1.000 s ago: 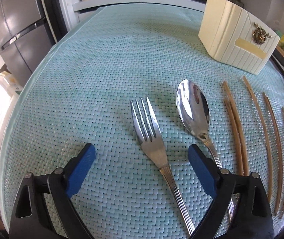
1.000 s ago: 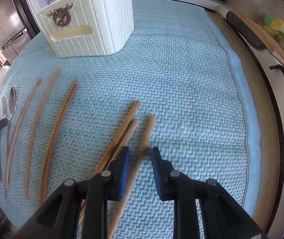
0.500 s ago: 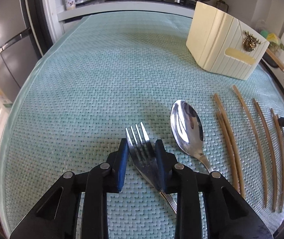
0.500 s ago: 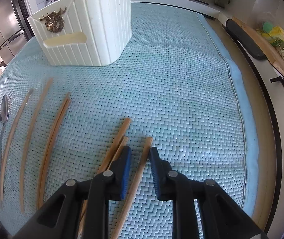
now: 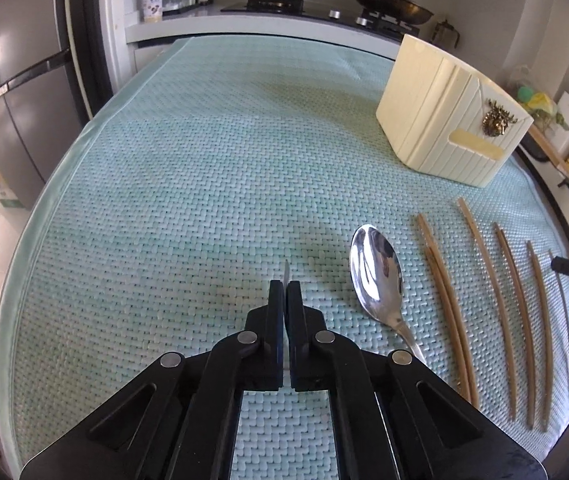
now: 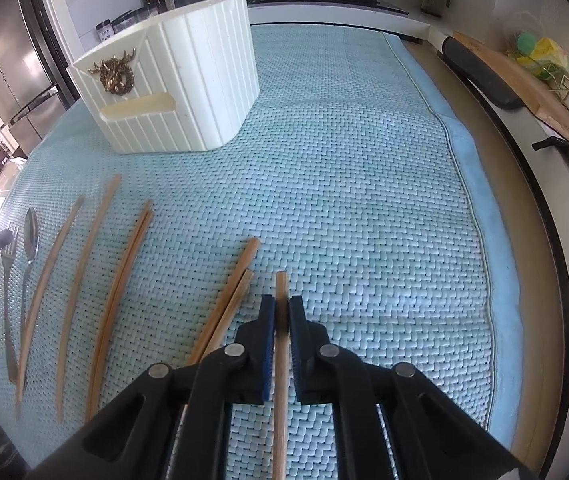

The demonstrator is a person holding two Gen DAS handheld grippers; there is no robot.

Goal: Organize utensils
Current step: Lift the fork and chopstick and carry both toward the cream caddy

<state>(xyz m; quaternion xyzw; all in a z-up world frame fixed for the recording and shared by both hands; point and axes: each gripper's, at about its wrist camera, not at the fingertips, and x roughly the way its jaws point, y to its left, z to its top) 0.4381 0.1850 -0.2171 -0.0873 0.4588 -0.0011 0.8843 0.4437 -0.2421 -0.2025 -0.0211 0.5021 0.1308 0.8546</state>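
Woven mat (image 5: 212, 184) covers bench. Utensil holder (image 5: 444, 128) stands on mat, at 1 o'clock in left wrist view, 11 o'clock in right wrist view. Spoon (image 5: 376, 276) lies on mat at 3 o'clock of left gripper (image 5: 285, 286). Loose chopsticks (image 5: 500, 312) lie in row further toward 3 o'clock, beyond spoon. Fork (image 6: 7, 264) lies at 9 o'clock of spoon in right wrist view. Single chopstick (image 6: 281, 360) sits between fingers of right gripper (image 6: 281, 312). Stove (image 5: 280, 0) behind bench, at 12 o'clock.
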